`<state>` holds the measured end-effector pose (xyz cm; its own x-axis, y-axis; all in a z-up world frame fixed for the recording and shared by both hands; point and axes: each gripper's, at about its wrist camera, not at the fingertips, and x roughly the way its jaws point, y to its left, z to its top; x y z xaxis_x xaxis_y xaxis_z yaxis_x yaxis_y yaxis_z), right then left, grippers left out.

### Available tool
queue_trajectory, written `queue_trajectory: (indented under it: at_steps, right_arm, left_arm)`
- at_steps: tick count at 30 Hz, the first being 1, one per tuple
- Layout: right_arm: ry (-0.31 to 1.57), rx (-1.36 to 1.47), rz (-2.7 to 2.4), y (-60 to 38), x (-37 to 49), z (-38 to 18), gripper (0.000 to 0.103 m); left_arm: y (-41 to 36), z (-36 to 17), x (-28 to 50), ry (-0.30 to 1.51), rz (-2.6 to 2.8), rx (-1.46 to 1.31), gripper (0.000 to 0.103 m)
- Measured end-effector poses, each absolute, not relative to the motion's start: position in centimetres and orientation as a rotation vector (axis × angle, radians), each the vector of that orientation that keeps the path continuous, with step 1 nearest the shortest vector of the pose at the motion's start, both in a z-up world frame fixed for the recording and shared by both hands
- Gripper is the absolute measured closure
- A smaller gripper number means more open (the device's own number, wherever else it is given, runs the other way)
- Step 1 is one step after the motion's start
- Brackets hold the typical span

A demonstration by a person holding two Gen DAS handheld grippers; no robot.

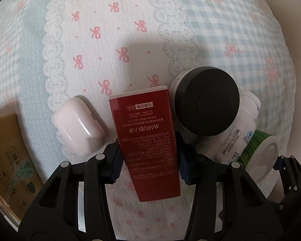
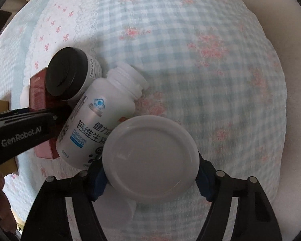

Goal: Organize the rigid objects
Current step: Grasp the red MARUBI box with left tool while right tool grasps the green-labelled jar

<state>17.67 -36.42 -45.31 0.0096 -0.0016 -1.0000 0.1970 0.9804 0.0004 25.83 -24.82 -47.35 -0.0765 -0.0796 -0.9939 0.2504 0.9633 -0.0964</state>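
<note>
My left gripper [image 1: 148,156] is shut on a red MARUBI box [image 1: 146,132], which lies on the patterned cloth. A white earbud case [image 1: 78,126] lies just left of it. A black-lidded jar [image 1: 206,102] stands at its right, touching a white open-necked calcium bottle [image 1: 236,132] lying on its side. My right gripper [image 2: 150,178] is shut on a green jar with a white lid [image 2: 150,158], also visible in the left wrist view [image 1: 260,156]. The white bottle [image 2: 98,120], black-lidded jar [image 2: 70,74] and red box [image 2: 38,92] show at the right wrist view's left.
A yellow-brown cardboard box [image 1: 8,160] lies at the left edge of the cloth. The bedding [image 2: 190,60] stretches away ahead and right, ending at a pale edge [image 2: 287,80]. The left gripper's body [image 2: 20,132] crosses the right view's left side.
</note>
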Motion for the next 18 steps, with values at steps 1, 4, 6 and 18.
queue_trajectory:
  at_steps: [1, 4, 6, 18]
  right_arm:
    - [1.555, 0.158, -0.157, -36.4, 17.6, -45.3, 0.035]
    - [1.552, 0.161, -0.161, -36.2, 17.7, -44.9, 0.035]
    - [1.547, 0.166, -0.167, -35.9, 17.9, -44.5, 0.035]
    - [1.381, 0.197, -0.200, -37.2, 15.5, -35.6, 0.035]
  left_arm:
    - [-25.0, -47.4, 25.8, 1.622, -0.276, 0.135, 0.062]
    - [-25.2, -46.6, 25.7, 1.606, -0.280, 0.133, 0.063]
    - [-25.2, -45.8, 25.7, 1.596, -0.279, 0.123, 0.063]
    - [-22.5, -35.5, 23.3, 1.419, -0.345, 0.020, 0.064]
